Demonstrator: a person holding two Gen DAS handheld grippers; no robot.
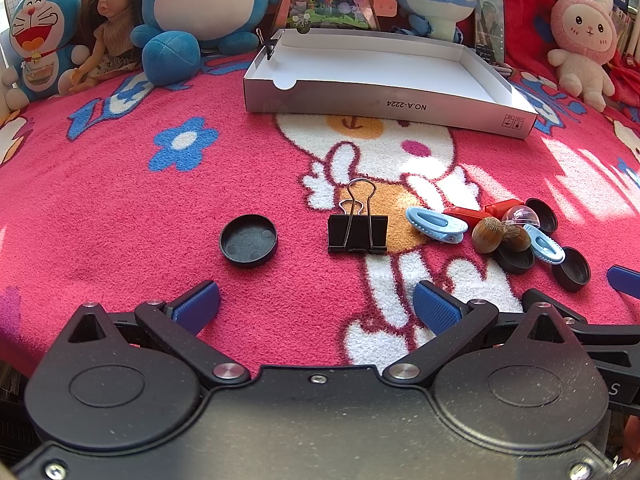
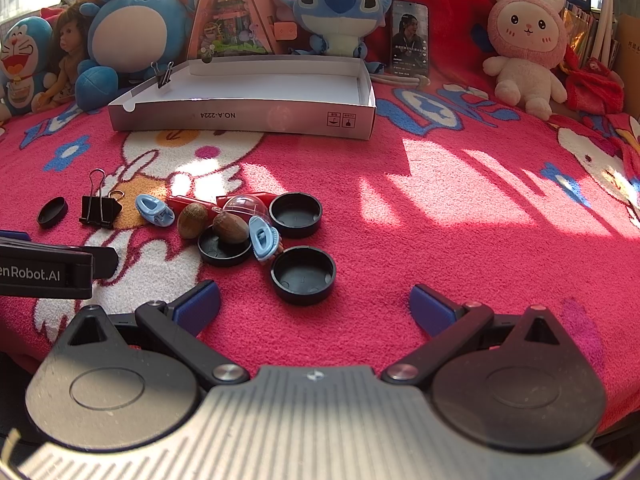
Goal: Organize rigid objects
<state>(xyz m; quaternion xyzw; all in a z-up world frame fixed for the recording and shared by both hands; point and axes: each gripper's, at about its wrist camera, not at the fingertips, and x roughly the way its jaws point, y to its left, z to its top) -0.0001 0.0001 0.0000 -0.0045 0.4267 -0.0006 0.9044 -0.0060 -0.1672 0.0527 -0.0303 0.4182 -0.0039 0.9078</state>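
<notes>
A white cardboard box (image 1: 384, 98) (image 2: 240, 118) lies open at the back of the pink blanket, with a small binder clip (image 1: 269, 46) (image 2: 164, 76) on its left rim. A large black binder clip (image 1: 357, 232) (image 2: 98, 208) and a lone black cap (image 1: 248, 240) (image 2: 52, 212) lie ahead of my left gripper (image 1: 316, 306), which is open and empty. A pile of black caps (image 2: 303, 274), blue clips (image 2: 264, 240), nuts (image 2: 192, 219), red pieces (image 2: 184, 202) and a clear dome (image 2: 246, 205) lies ahead-left of my open, empty right gripper (image 2: 314, 306).
Plush toys, a doll (image 1: 108, 28), a pink toy house (image 2: 232, 12) and a phone (image 2: 409, 38) line the back behind the box. The pile also shows at the right in the left wrist view (image 1: 516, 236). The left gripper's body (image 2: 48, 268) shows at the right view's left edge.
</notes>
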